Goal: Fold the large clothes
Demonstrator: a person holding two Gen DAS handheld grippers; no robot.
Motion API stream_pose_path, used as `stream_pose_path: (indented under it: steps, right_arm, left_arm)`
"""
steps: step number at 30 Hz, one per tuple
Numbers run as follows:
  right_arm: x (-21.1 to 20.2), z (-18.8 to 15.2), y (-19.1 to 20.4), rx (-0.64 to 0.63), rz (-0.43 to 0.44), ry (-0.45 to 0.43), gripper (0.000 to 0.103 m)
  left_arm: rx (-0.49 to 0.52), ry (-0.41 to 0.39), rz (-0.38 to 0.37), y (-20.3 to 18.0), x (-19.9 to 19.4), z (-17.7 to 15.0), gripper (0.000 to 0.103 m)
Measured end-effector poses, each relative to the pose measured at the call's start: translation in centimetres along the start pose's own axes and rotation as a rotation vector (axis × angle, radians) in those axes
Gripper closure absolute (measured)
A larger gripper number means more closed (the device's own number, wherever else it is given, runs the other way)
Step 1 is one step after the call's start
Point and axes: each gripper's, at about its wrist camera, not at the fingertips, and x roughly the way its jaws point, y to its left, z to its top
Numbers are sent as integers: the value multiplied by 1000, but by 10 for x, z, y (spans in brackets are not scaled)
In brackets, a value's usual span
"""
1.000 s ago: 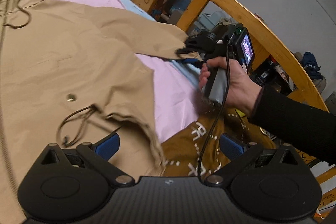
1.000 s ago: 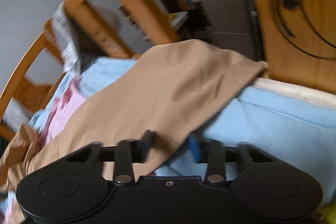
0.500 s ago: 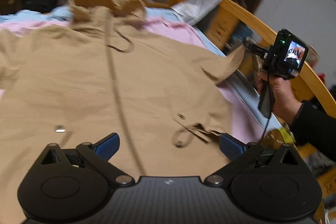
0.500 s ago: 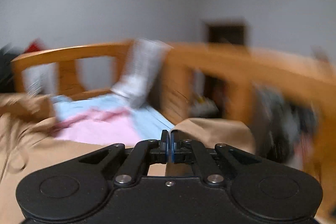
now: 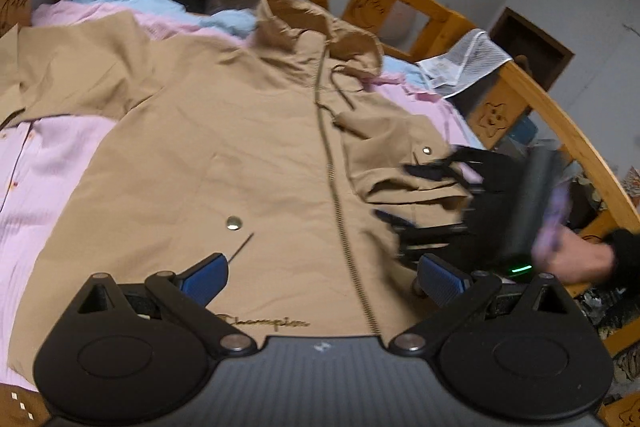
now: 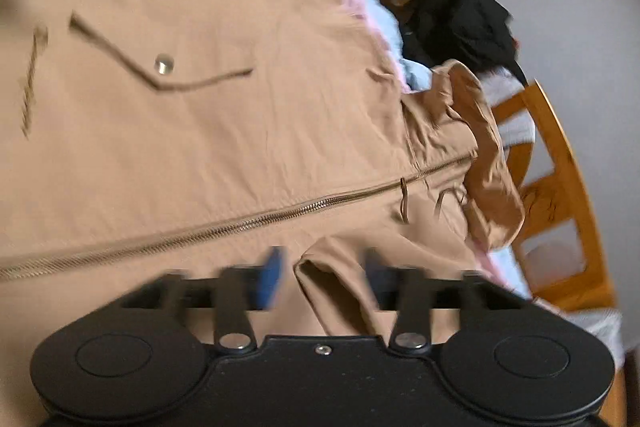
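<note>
Wooden-railed bed (image 5: 420, 3), pink sheet. Tan jacket (image 5: 240, 131) flat at frame centre, zipper axis lower-right to hood at top. Left hand-held gripper (image 5: 320, 273) released; right hand-held gripper (image 6: 324, 277) released, straddling folded sleeve.

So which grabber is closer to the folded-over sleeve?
Right. The right gripper has its open fingers on either side of the folded sleeve. The left gripper hangs open over the jacket's lower front, away from that sleeve.
</note>
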Motion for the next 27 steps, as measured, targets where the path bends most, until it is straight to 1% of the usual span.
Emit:
stream_pose_path:
  steps: [1, 2, 3, 4, 5, 6, 8, 9, 10, 11, 12, 13, 15, 18, 20, 22, 23, 25, 27]
  right_arm:
    - [-5, -6, -9, 72, 11, -4, 43]
    - [-10, -15, -24, 169, 23, -4, 41]
    - [-20, -20, -27, 255, 23, -9, 35]
    - [-24, -33, -45, 379, 8, -13, 30]
    - [-28, -40, -55, 477, -9, -13, 29]
    - [-28, -57, -74, 604, -35, -1, 29]
    - [-22, -80, -107, 788, -76, 33, 34]
    - [-19, -94, -120, 872, -99, 50, 42]
    - [-11, -108, -133, 957, -126, 73, 46]
    - [-3, -119, -143, 1022, -141, 104, 48]
    - [6, -132, -150, 1082, -148, 136, 53]
    - [13, -139, -154, 1112, -141, 143, 58]
    - [21, -146, -155, 1129, -109, 127, 61]
    - [15, -140, -146, 1077, -120, 98, 63]
    - [10, -137, -142, 1072, -116, 70, 63]
    - [8, -138, -141, 1108, -74, 77, 61]
    - [10, -140, -141, 1138, -69, 88, 60]
    - [13, -145, -144, 1225, -62, 113, 59]
    - [14, -152, -148, 1323, -28, 119, 58]
  left_arm:
    - [6, 3, 4, 1, 4, 1, 1]
    - [15, 1, 10, 0, 9, 2, 1]
    - [24, -4, 20, 0, 14, 2, 1]
    - [31, -12, 29, -1, 18, 2, 1]
    - [38, -19, 40, -3, 25, 4, 1]
    - [43, -20, 51, -6, 30, 5, 1]
    - [63, -26, 66, -13, 45, 8, 1]
    - [69, -33, 79, -18, 52, 10, 1]
    - [68, -40, 92, -21, 59, 11, 1]
    - [62, -47, 104, -25, 65, 13, 1]
    - [55, -52, 115, -27, 70, 15, 1]
    - [44, -58, 134, -30, 75, 18, 1]
    - [30, -68, 150, -34, 81, 22, 1]
    - [34, -85, 146, -39, 82, 28, 1]
    - [43, -95, 134, -42, 81, 30, 1]
    - [52, -94, 120, -44, 81, 31, 1]
    - [58, -92, 115, -46, 82, 31, 1]
    - [65, -87, 108, -48, 83, 31, 1]
    - [65, -77, 95, -50, 85, 32, 1]
